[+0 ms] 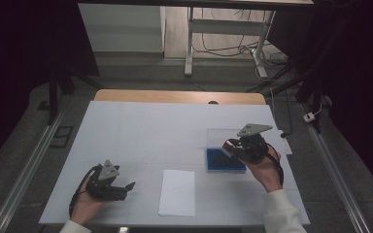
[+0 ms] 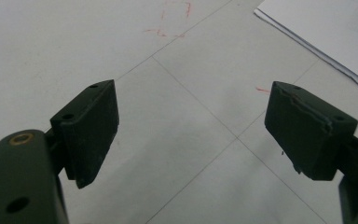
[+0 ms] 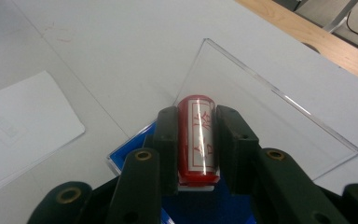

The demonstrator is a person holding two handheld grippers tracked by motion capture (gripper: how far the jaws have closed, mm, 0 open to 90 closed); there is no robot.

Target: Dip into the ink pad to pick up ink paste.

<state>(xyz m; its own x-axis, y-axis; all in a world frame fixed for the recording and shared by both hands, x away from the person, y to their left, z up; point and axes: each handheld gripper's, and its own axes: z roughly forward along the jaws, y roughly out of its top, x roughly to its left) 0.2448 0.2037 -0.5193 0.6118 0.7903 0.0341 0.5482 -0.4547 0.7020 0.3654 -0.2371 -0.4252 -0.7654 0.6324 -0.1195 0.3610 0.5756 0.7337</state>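
Right gripper (image 3: 196, 140) is clamped on a red cylindrical seal stamp (image 3: 196, 140), long axis along the jaws, right above the blue ink pad (image 1: 226, 161). White paper sheet (image 1: 177, 192) lies at 8 o'clock, nearer the open, empty left gripper (image 1: 126, 188).

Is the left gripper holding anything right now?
No: in the left gripper view the left gripper has its jaws wide apart, with just the bare table between them.

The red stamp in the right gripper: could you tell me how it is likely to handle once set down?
The red stamp looks cylindrical, so it would probably roll if laid sideways. Its glossy surface may be slippery, though the right gripper clamps it squarely. It seems rigid.
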